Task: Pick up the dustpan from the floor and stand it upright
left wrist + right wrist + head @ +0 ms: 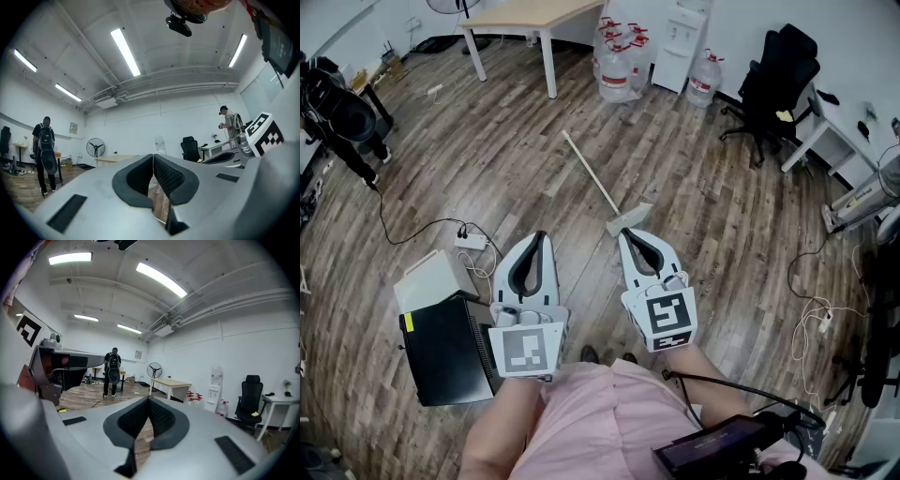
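Head view shows the long-handled dustpan (pixel 629 221) lying flat on the wood-plank floor (pixel 516 169), its pan nearest the person and its pale handle running away up and to the left toward a wooden desk (pixel 534 14). The right gripper (pixel 627 233) is held low in front of the person with its tip just short of the pan and not touching it; the left gripper (pixel 538 235) sits beside it, further from the dustpan. In the left gripper view, the left gripper's fingers (pixel 166 176) are pressed together with nothing between them, only floor showing below the seam. In the right gripper view, the right gripper's fingers (pixel 159 416) are likewise pressed together and empty. Water jugs (pixel 616 70) and a water dispenser (pixel 680 47) stand by the far wall, a black office chair (pixel 778 75) to their right. A power strip (pixel 471 241), a white box (pixel 431 279) and a black case (pixel 450 349) lie left of the left gripper. A person with a backpack (pixel 111 371) stands across the room
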### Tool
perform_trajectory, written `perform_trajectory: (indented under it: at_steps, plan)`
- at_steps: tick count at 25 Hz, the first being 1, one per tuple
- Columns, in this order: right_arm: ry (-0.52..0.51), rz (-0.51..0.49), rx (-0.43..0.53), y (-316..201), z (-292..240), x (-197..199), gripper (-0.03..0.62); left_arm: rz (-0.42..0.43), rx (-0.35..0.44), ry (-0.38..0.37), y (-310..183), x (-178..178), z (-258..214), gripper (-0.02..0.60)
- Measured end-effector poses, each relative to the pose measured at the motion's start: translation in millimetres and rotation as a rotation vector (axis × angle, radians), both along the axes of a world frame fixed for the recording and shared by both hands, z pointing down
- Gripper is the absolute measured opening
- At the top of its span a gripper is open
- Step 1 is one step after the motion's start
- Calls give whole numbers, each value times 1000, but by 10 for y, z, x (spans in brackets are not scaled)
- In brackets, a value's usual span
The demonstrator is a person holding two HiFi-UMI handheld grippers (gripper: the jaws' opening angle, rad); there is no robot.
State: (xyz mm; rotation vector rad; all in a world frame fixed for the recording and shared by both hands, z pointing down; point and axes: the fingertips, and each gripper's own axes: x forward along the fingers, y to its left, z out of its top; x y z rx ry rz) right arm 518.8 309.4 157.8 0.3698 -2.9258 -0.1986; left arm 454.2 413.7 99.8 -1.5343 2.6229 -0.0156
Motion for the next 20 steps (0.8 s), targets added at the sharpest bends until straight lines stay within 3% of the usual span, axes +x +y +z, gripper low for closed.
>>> perform_trajectory:
  at_steps: [13,16,20]
  plan:
    - [-1,12,1,-148,95,-399,2,20,-15,11,-96,-472,112,14]
    - [1,2,-16,-258,132,-534,132,14,-18,10,-180,-637,119,14]
    - [-10,20,-17,-568,187,-733,156,-2,-31,-27,-394,-922,163,14]
